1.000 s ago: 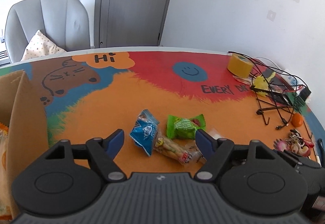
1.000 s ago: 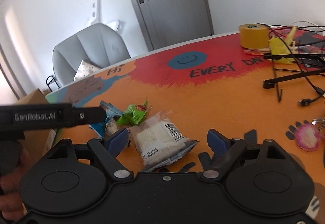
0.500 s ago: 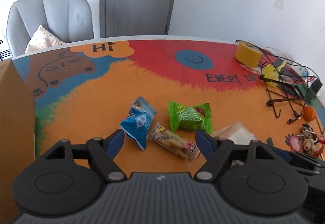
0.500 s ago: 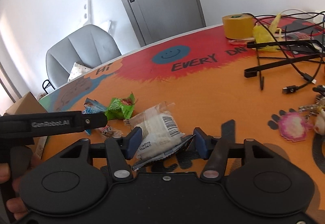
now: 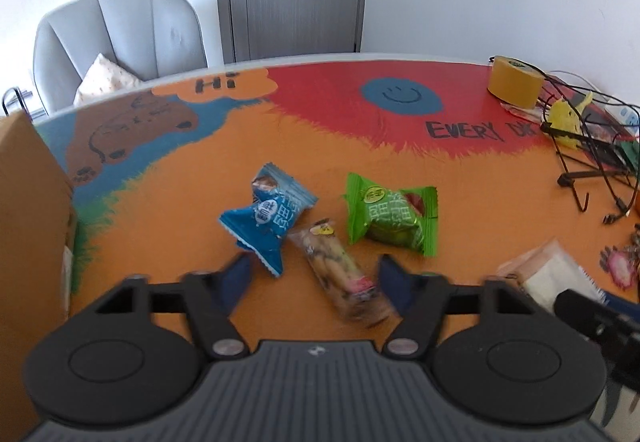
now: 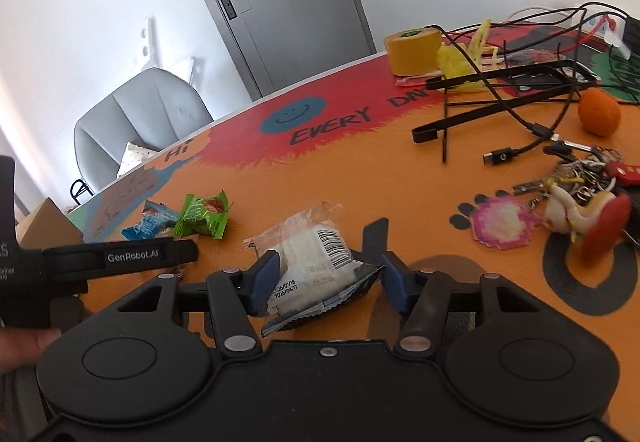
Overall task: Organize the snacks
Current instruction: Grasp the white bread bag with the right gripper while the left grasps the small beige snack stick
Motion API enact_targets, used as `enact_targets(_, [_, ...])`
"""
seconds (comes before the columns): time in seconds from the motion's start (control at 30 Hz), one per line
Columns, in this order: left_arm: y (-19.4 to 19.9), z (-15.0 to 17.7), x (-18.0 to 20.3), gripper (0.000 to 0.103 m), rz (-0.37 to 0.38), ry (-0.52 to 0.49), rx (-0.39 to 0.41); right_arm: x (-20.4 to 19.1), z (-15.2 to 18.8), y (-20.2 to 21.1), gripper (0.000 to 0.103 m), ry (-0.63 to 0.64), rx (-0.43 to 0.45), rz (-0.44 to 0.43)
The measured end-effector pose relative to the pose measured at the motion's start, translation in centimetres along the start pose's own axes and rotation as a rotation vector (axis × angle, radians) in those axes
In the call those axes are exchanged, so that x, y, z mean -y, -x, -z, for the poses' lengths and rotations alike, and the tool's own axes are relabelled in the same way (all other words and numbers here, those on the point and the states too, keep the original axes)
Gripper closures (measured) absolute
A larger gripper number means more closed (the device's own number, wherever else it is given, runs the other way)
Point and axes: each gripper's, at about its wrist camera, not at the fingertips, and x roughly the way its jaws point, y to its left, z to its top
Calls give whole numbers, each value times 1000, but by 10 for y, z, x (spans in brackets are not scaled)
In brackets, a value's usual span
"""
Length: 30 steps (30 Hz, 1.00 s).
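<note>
My right gripper is shut on a clear packet holding a white snack, lifted slightly off the table; the packet also shows in the left wrist view. My left gripper is open, its fingers either side of a clear bar-shaped snack lying on the table. A blue snack packet and a green snack packet lie just beyond it. They also show in the right wrist view: blue packet, green packet. A cardboard box stands at the left.
A colourful mat covers the table. A yellow tape roll, black stand with cables, an orange and a keyring bunch lie at the right. A grey chair stands behind the table.
My right gripper closed on the white snack packet and lifted it slightly. My left gripper moved forward and down, its open fingers now either side of the bar-shaped snack.
</note>
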Motion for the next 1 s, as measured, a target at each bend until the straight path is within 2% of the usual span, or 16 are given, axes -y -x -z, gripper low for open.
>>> enact_targets(0.07, [3,0,-3,78,23,5,-1,-2,1,0,44,5,3,10])
enact_targets(0.13, [5,0,-7,85,39,10,-8,-7,0,-2,38,7,3,13])
enact_targets(0.3, [17,9,-13,86,84,9,-21,-16,-2,-8,28,38,22,11])
enact_targets(0.5, [33,20,-20,86,131,2,-24,-34,5,-17,27,133,-3,62])
enact_targets(0.6, [39,22,-25,86,149,6,-18,-45,12,-14,37,190,-8,112])
enact_targets(0.7, [45,23,-28,86,165,-1,-5,-50,15,-8,47,183,-20,89])
enact_targets(0.73, [48,23,-30,86,172,-1,-2,-52,16,-5,54,178,-25,76])
enact_targets(1.0, [74,21,-50,86,210,-1,44,-72,25,12,55,146,-2,75])
